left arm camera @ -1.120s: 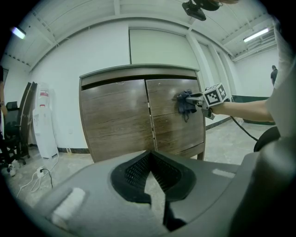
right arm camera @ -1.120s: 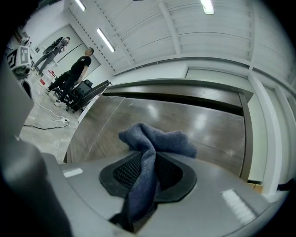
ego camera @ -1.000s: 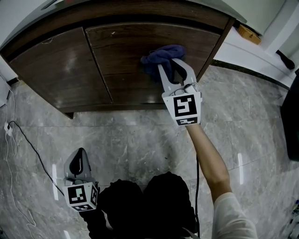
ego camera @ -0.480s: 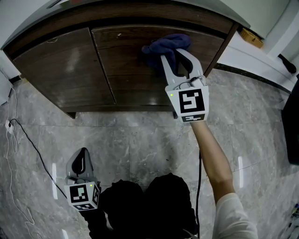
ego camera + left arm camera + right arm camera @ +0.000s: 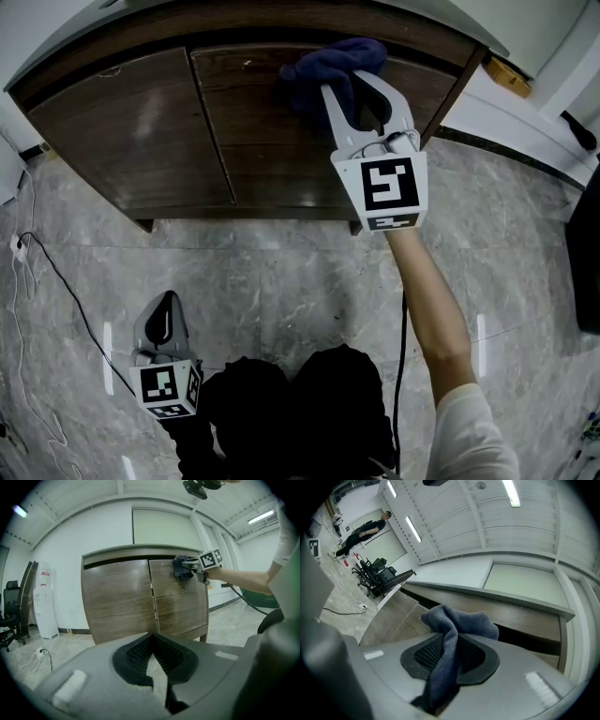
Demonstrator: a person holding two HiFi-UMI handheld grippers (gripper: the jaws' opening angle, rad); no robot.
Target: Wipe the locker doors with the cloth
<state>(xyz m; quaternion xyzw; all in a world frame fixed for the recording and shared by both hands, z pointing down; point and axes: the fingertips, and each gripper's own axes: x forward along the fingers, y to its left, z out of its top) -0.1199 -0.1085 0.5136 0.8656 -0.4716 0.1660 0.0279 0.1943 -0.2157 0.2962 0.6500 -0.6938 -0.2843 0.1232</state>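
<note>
No legible txt, nos. or brand names anywhere. Only printed marks: square b/w markers [image 5: 386, 185] on the right gripper [image 5: 349, 86] and the left gripper [image 5: 166, 314], which are code patterns w/ no letters. White appliance [image 5: 45, 599] by the wall carries a small red label [image 5: 43, 573], too small to read.

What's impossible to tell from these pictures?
Head view: the door patch under the dark blue cloth, covered by the cloth.
Right gripper view: most of the brown wooden locker doors, blocked by the grey right hand-held gripper.
Left gripper view: any dirt on the doors, too small.
</note>
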